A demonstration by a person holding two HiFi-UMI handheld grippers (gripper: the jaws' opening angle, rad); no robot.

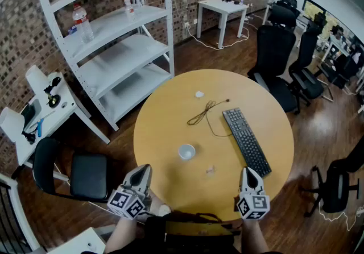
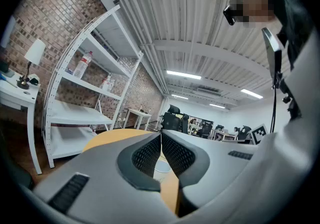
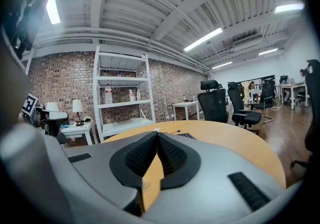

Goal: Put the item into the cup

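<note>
We hold the left gripper (image 1: 144,169) and right gripper (image 1: 248,171) pinched shut, empty. Between them, slightly farther, lies the small clear item (image 1: 211,170) — round white cup (image 1: 186,151) just left.

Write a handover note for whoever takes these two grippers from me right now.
Left gripper: jaws shut, empty, over the table's near edge.
Right gripper: jaws shut, empty, by the keyboard's near end.
Cup: upright on the table.
Small pale item: on the table beside the cup, apart from it.
Done: nothing yet.
To do: grasp the item and put it in the cup.
</note>
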